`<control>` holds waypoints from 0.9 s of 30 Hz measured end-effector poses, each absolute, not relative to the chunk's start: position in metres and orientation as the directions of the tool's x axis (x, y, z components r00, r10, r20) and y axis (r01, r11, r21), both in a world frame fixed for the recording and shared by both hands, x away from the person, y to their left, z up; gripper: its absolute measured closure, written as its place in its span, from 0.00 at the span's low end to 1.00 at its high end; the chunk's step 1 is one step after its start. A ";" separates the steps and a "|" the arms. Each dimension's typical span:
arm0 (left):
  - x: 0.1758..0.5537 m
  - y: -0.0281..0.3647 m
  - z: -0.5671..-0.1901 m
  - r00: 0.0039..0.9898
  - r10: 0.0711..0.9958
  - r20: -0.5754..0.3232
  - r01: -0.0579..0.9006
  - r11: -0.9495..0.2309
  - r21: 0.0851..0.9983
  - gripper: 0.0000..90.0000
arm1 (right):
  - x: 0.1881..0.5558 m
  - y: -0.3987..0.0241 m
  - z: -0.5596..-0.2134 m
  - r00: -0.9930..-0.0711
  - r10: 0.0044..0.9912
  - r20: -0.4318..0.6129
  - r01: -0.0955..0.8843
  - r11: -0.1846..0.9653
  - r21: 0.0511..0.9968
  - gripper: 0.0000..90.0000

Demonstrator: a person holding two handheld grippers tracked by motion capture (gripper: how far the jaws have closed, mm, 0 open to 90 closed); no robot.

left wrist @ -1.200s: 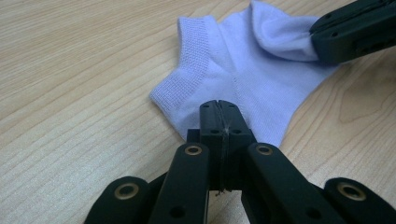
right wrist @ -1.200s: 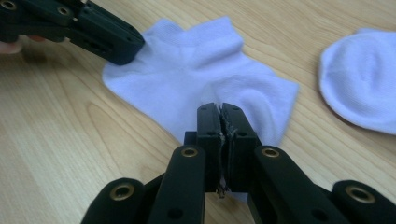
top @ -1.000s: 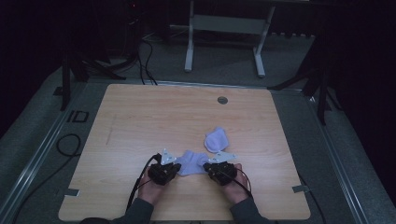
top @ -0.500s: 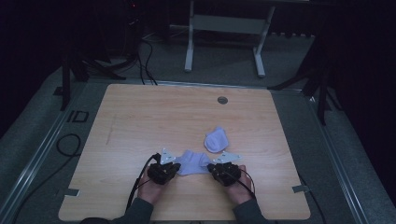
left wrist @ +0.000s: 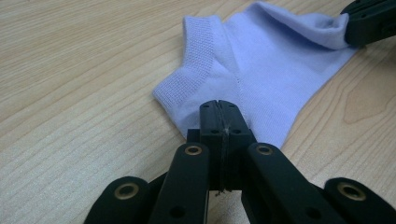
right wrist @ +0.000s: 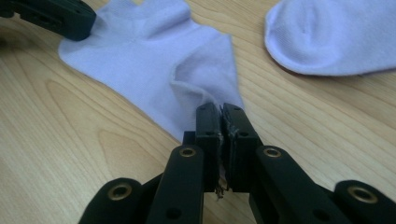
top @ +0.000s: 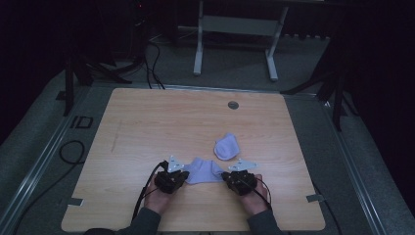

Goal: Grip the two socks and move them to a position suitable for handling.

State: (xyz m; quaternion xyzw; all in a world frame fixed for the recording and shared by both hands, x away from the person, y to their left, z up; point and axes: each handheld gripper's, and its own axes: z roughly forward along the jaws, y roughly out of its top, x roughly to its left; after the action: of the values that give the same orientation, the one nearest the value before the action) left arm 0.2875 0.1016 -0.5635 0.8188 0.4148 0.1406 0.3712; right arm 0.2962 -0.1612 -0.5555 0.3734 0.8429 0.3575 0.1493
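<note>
A flat, pale purple cloth sock (top: 201,171) lies on the light wooden table (top: 147,127), near the edge where the person sits. The left gripper (left wrist: 218,109) has its jaws pressed together on the sock's near edge, close to the ribbed cuff. The right gripper (right wrist: 220,114) pinches the other end of the same sock, with a little fold of cloth caught between its jaws. In the high view the left gripper (top: 177,177) and the right gripper (top: 230,177) sit at the two ends of the sock, each held in a hand.

A second pale purple sock (top: 226,146), rounded up in a small bundle, lies just behind, close to the first one but not held.

Since a second ago very little has changed. Both hands are in nearly the same spots, and the sock lies stretched between them as before. That likely means the person has a good hold on both ends and is about to lift, fold or smooth the sock. The next move has not started yet.
</note>
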 end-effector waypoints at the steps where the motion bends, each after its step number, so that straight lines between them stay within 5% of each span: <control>1: 0.287 0.102 -0.564 0.617 0.784 -0.077 0.574 -0.381 0.725 0.99 | 0.296 -0.162 -0.555 -0.673 0.740 0.017 0.526 0.462 0.714 0.95; 27: 0.289 0.104 -0.563 0.623 0.778 -0.082 0.576 -0.384 0.722 0.99 | 0.303 -0.200 -0.542 -0.569 0.822 0.022 0.559 0.368 0.743 0.94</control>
State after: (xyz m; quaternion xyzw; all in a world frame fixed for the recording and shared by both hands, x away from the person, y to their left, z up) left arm 0.2887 0.1040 -0.5632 0.8207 0.4124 0.1366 0.3711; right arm 0.3034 -0.1997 -0.5423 0.4279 0.8072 0.3647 0.1799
